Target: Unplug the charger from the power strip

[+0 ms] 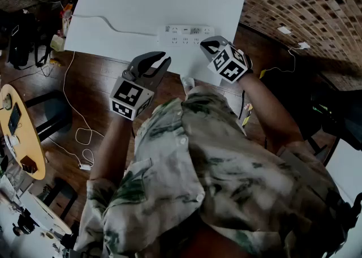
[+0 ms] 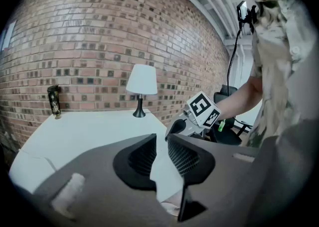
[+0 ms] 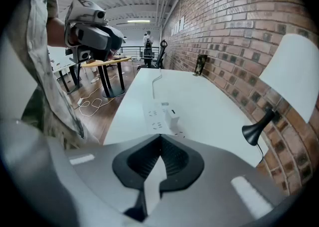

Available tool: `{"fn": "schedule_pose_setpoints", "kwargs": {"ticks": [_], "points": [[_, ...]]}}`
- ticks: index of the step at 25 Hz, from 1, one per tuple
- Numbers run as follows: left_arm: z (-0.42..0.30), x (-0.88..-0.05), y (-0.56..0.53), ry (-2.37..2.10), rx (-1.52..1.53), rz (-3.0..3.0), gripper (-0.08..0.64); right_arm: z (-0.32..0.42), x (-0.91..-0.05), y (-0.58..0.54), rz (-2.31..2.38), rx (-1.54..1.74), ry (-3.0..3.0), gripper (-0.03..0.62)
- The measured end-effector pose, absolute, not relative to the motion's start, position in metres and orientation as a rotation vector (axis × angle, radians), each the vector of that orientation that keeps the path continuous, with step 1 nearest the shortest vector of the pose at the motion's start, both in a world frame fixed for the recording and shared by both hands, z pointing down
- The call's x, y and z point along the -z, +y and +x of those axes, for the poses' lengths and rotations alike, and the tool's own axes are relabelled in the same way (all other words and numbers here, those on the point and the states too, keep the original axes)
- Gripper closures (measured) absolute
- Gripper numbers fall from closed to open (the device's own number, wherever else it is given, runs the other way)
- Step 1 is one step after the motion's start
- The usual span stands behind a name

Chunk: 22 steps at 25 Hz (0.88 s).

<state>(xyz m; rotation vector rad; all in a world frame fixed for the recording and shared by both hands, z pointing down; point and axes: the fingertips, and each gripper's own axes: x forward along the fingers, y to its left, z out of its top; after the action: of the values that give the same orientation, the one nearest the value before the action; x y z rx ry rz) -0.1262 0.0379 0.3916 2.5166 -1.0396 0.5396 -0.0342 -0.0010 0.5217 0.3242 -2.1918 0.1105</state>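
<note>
Currently: charger (image 3: 173, 118) is a small white matte block, plugged into the power strip (image 1: 185, 35) and standing up off its top face. The strip is a flat white bar, long axis parallel to the near edge of the smooth white worktop (image 1: 141, 2); its cable (image 1: 107, 24) exits the left end. Brick wall (image 2: 75, 37), wood floor (image 1: 96, 81), lamp (image 3: 294, 76) at the far corner. Left tongs (image 2: 161, 139) are slightly apart and empty. Right tongs (image 3: 160, 139) have tips touching, also empty, near the strip's right end.
</note>
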Motion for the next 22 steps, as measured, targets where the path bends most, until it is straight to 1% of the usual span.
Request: {"fn": "schedule_pose_setpoints", "kwargs": {"ticks": [6, 15, 17, 22], "points": [[-0.107, -0.448, -0.029, -0.95, -0.779, 2.553, 0.432, -0.043, -0.559, -0.045, 0.208, 0.029, -2.136, 0.586], [-0.077, -0.517, -0.07, -0.613, -1.212, 2.625, 0.4, -0.047, -0.571, -0.044, 0.115, 0.03, -2.091, 0.589], [-0.071, -0.529, -0.07, -0.521, -1.268, 2.623, 0.4, -0.047, -0.571, -0.043, 0.102, -0.003, -2.071, 0.591], [-0.065, -0.549, -0.07, -0.433, -1.292, 2.588, 0.405, -0.048, -0.573, -0.04, 0.06, -0.025, -2.048, 0.595]]}}
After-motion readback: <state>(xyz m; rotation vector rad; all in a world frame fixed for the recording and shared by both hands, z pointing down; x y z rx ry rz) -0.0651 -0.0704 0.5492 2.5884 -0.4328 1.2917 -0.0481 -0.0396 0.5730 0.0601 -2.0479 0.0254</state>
